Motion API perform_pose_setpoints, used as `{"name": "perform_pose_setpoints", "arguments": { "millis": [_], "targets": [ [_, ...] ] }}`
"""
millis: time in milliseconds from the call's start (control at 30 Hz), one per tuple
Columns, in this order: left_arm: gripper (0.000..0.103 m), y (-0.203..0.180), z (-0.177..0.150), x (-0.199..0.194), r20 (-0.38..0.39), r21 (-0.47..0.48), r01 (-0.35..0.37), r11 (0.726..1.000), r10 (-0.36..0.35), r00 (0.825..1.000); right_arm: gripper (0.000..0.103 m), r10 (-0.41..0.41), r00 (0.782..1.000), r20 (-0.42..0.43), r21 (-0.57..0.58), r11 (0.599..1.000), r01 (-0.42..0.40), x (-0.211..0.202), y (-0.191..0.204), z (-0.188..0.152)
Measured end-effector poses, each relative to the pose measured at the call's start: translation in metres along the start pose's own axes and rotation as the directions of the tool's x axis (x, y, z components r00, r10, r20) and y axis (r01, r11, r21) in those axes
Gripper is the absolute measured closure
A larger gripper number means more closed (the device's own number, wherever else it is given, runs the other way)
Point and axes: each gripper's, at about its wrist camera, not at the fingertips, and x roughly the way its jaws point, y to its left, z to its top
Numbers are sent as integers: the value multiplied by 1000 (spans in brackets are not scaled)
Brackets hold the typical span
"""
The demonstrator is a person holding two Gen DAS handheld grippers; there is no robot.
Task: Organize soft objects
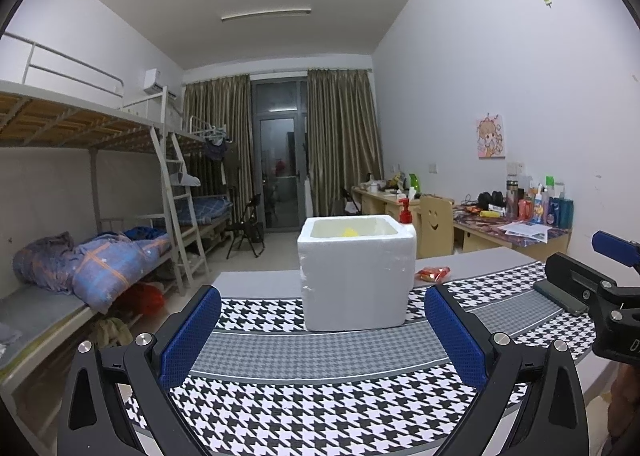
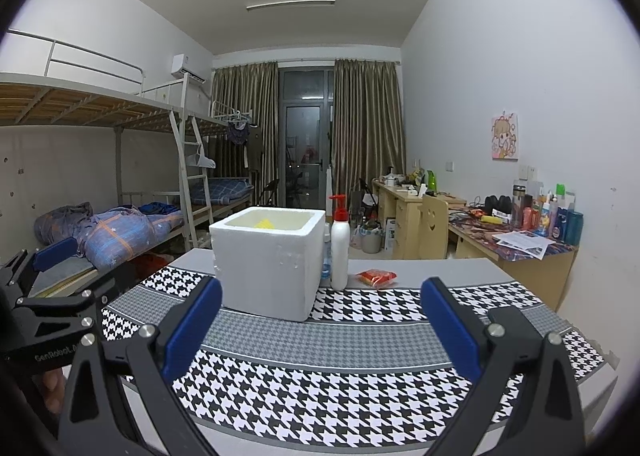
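Note:
A white foam box [image 1: 354, 272] [image 2: 268, 260] stands on the houndstooth mat [image 1: 320, 408] [image 2: 340, 388], with something yellow [image 1: 349, 232] [image 2: 264, 223] inside it. A red-orange packet [image 1: 433, 274] [image 2: 376, 277] lies on the table to the box's right. My left gripper [image 1: 322, 336] is open and empty, in front of the box. My right gripper [image 2: 322, 328] is open too, empty, pointing between box and packet. Each gripper appears at the edge of the other's view: the right one [image 1: 588, 288], the left one [image 2: 60, 276].
A white pump bottle with a red top [image 2: 339, 246] [image 1: 405, 211] stands right behind the box. Bunk beds [image 1: 92, 240] line the left wall. Cluttered desks [image 2: 516, 240] and a wooden chair [image 2: 434, 223] run along the right wall.

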Motion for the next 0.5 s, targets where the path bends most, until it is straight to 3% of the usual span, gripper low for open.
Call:
{"name": "perform_pose_setpoints", "arguments": {
  "millis": [500],
  "targets": [
    [1, -2, -17, 0, -26, -16, -12, 1000, 12, 1000, 2, -1, 1000, -6, 16, 1000, 1, 0, 2, -12]
  ]
}}
